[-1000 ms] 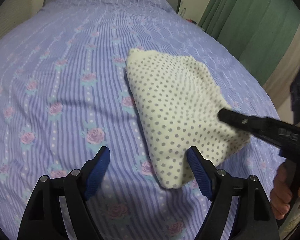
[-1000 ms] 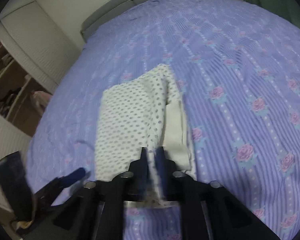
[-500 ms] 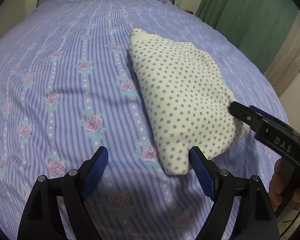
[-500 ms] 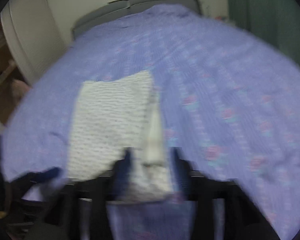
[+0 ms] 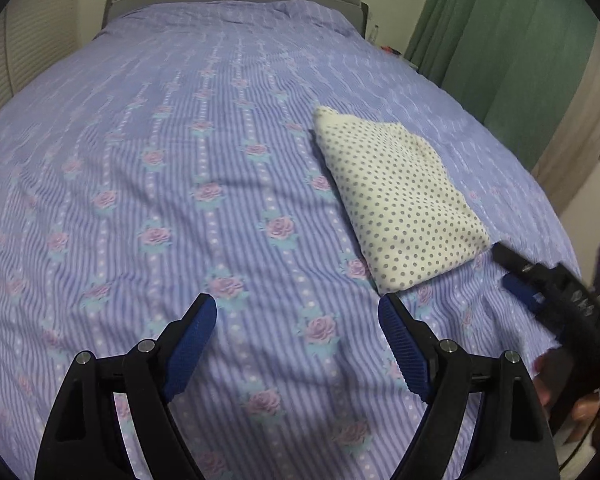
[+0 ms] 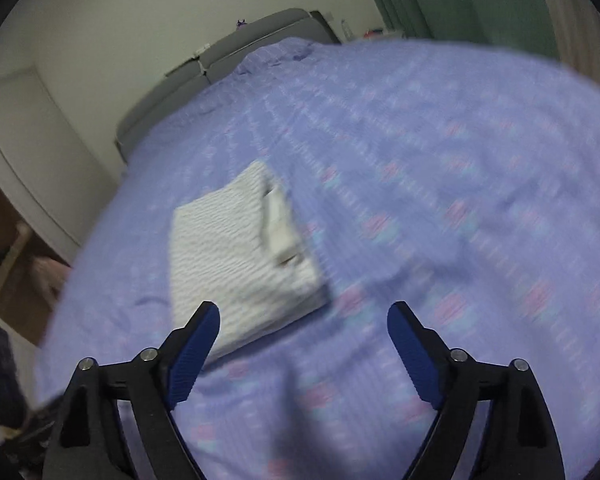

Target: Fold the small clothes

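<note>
Both hand-held grippers (image 5: 298, 316) (image 6: 303, 326) gape empty, right just opened, folded dotted cloth (image 5: 400, 204) on bed (image 5: 140, 160).

The right wrist view is smeared by motion: the dots on the folded cloth (image 6: 240, 256) cannot be seen there, and the roses of the bedspread (image 6: 440, 200) are only streaks. In the left wrist view the right gripper (image 5: 514, 276) is blurred and cut off by the right edge, near the bed's right edge. The hand (image 5: 544, 380) under it is mostly hidden.
</note>
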